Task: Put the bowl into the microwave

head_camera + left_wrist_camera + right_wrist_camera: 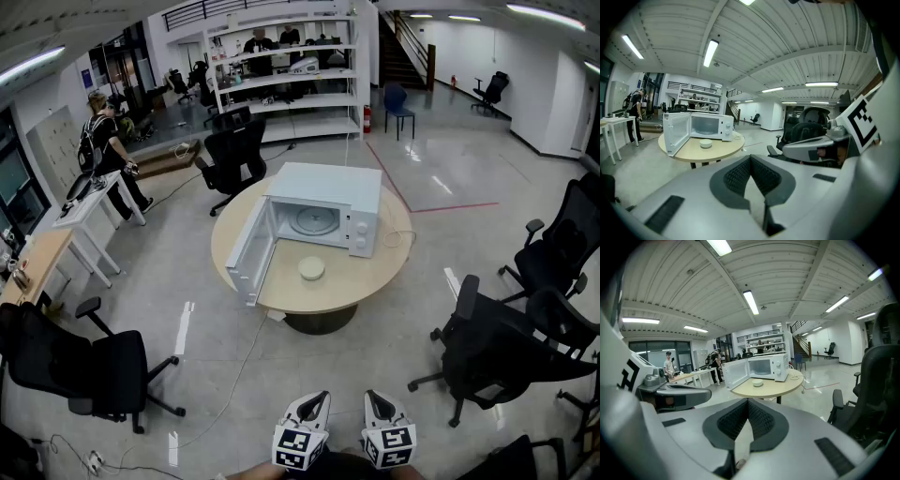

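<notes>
Though left claw (323, 397) and right claw (369, 397) are clenched empty, the bowl (311, 269), well ahead, looks light, rigid, slick. Pinch its rim.

Bright, even light comes from ceiling strip lights (711, 52), which blow out white in both gripper views. The polished floor (441, 178) shows glare (long pale streaks). The bowl (311, 269) casts barely any shadow. Every view bows outward, with dark corners, and distant detail is soft.
</notes>
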Tool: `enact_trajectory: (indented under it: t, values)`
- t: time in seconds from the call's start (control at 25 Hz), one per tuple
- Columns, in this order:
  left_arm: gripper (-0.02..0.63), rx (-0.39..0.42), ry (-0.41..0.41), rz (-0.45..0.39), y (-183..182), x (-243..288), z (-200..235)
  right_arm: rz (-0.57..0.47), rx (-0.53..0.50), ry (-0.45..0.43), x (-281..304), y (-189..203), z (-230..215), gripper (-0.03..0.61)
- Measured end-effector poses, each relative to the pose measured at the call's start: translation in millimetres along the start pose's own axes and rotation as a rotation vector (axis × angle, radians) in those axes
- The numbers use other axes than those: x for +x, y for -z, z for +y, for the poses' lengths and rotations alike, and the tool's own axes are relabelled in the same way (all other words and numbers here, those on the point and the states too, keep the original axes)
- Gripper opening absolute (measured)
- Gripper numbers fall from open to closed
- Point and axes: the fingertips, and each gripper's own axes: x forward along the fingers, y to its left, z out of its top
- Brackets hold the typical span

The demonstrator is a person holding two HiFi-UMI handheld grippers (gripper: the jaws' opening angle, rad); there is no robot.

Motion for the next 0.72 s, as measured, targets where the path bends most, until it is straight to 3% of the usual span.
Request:
enact_trajectory:
  t: [0.72]
  values:
    - [0.046, -0.004, 0.017, 0.005, -26.1, 48.7, 44.9, -0.001, 0.03, 0.02, 59.9, -28.9, -18.3, 0.015]
